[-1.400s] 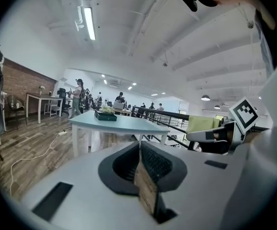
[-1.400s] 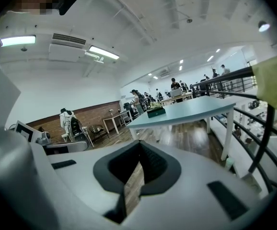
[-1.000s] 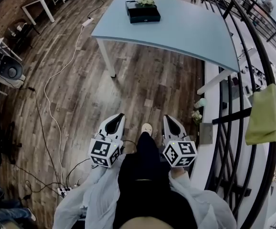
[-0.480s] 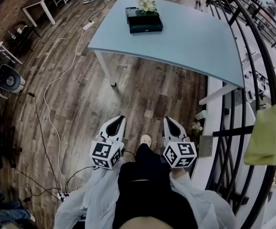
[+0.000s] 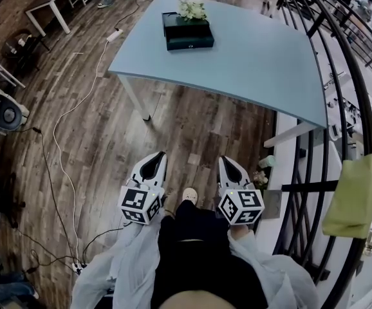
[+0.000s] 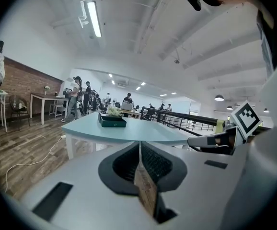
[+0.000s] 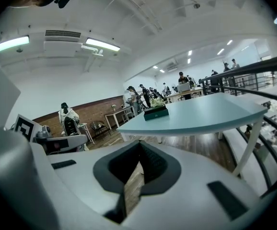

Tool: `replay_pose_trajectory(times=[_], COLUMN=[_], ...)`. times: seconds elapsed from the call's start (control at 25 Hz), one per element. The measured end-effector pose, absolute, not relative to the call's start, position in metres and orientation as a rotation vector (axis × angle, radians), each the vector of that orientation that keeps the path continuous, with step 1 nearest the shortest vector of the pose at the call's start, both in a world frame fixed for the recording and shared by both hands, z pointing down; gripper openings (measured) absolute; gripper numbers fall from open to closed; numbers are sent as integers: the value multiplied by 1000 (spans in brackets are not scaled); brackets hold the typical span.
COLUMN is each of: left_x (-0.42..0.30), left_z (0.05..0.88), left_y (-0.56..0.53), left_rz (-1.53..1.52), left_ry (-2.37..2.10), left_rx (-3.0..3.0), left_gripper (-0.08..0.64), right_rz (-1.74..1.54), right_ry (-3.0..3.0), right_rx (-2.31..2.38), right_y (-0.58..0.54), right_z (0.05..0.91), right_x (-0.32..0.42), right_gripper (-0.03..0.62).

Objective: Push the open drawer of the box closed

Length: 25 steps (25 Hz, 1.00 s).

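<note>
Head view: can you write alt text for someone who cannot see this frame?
A person stands on a brown wooden floor holding the left gripper and right gripper low in front of the body, both shut and empty. Ahead stands a light blue table bearing a dark green box with white flowers behind it.

The left gripper [image 5: 159,154] and the right gripper [image 5: 223,159] are white wedge-shaped shells, each with a dark ribbed teardrop hollow round its jaws. At the rear of each sits a marker cube [image 5: 141,205] with black-and-white squares. The person wears pale long sleeves [image 5: 123,264], dark trousers [image 5: 195,240] and a light shoe [image 5: 190,195].
</note>
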State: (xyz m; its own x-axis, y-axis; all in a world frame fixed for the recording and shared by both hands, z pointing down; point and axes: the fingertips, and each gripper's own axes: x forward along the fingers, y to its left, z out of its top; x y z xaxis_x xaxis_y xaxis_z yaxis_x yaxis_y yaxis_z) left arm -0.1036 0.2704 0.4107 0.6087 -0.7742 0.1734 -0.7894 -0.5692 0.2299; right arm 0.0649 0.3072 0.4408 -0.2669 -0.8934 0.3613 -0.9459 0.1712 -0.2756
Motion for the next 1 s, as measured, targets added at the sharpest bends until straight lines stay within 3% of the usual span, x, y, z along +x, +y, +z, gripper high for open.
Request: replay_pose_trajectory(times=[1.0], left_x=[-90], left_z=[424], left_y=[245], left_rz=[40], left_ry=[-1312], left_rx=[2514], left_gripper=[26], right_rz=[709], right_ry=[-2354], right_rx=[1785], right_y=[272], right_z=[454], right_x=[71], right_gripper=[6])
